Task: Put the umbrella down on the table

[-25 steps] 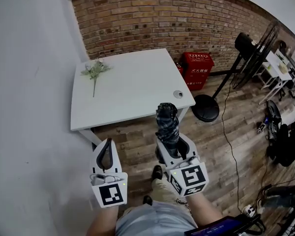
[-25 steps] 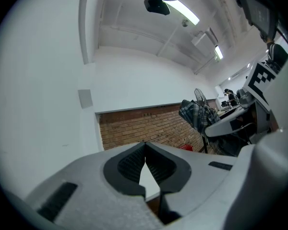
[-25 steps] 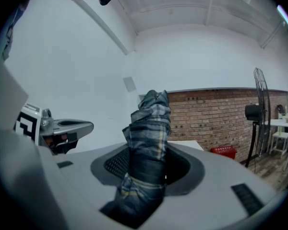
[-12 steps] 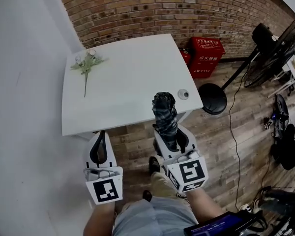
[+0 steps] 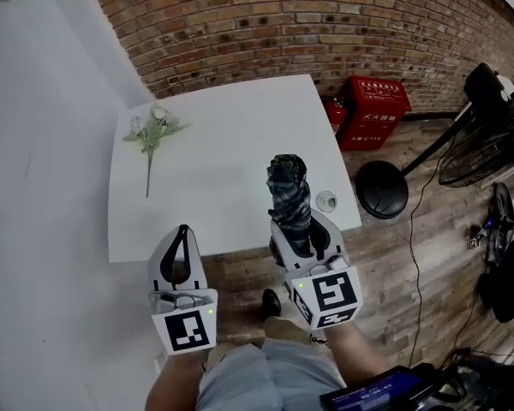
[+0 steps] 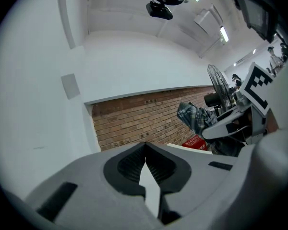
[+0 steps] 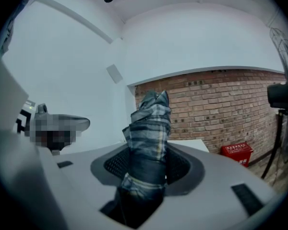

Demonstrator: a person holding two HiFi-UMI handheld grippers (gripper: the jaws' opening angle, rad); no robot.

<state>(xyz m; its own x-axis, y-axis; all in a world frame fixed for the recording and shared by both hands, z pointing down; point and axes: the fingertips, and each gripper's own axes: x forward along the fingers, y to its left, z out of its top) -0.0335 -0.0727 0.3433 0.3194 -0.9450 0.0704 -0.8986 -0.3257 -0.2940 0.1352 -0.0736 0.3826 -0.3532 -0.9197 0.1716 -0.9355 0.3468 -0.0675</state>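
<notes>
A folded umbrella (image 5: 289,197) in dark plaid cloth (image 7: 148,138) stands up out of my right gripper (image 5: 303,234), whose jaws are shut on it. The umbrella's top hangs over the near right part of the white table (image 5: 223,157). My left gripper (image 5: 181,248) is shut with nothing in it, its tips (image 6: 145,153) at the table's near edge. In the left gripper view the umbrella (image 6: 194,119) shows at the right, held by the other gripper.
A sprig of pale flowers (image 5: 151,135) lies at the table's far left. A small round object (image 5: 326,201) sits near the table's right front corner. Beyond the table are a brick wall (image 5: 325,24), red crates (image 5: 373,110) and a fan stand's round base (image 5: 382,189) on the wood floor.
Both grippers have come forward toward the table. The umbrella's top is now over the table's near edge instead of over the floor. Neither grip has changed.
</notes>
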